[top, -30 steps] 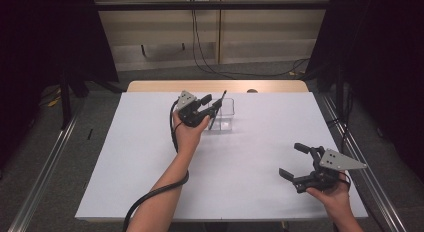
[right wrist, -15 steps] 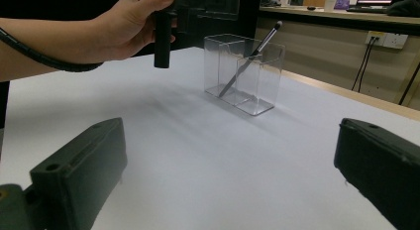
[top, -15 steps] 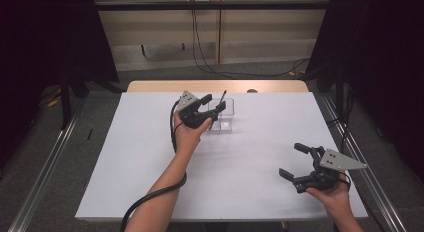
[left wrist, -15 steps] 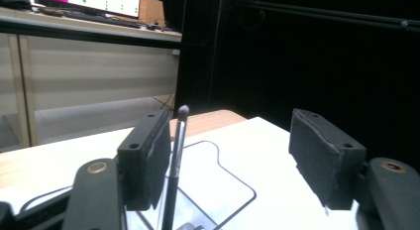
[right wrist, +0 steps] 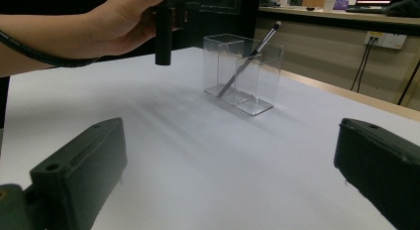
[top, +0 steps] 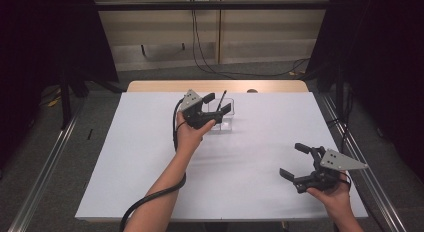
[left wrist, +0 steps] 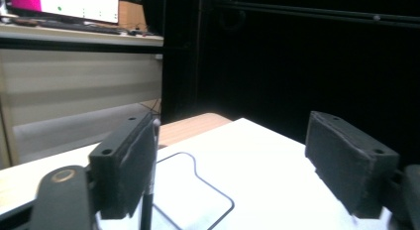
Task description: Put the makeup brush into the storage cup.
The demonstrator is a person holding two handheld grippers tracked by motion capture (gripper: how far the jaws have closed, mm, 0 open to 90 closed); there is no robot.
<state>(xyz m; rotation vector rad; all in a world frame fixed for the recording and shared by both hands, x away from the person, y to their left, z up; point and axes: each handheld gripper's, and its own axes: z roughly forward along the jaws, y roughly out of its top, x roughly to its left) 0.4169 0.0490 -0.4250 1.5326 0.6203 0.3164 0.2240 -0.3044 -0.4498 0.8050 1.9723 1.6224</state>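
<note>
A clear plastic box [top: 226,123] with compartments stands at the table's far middle, also in the right gripper view [right wrist: 257,86]. A thin dark pen [top: 223,96] leans in it, tip up [right wrist: 250,54]. My left gripper [top: 220,102] hovers right over the box, and its jaws have just been opening. In the left gripper view [left wrist: 228,160] the pen [left wrist: 147,205] stands beside one pad, not pressed, above the box rim [left wrist: 198,176]. My right gripper [top: 292,160] rests open at the near right with nothing between its jaws [right wrist: 228,175].
The table is covered by a white sheet [top: 150,157], with a strip of bare wood [top: 165,86] at the far edge. Metal rails [top: 45,162] run along both sides. Cables [top: 205,52] hang down the back wall.
The left gripper's jaws have spread and let go of the pen, which now leans in the box. The right gripper has not moved.
</note>
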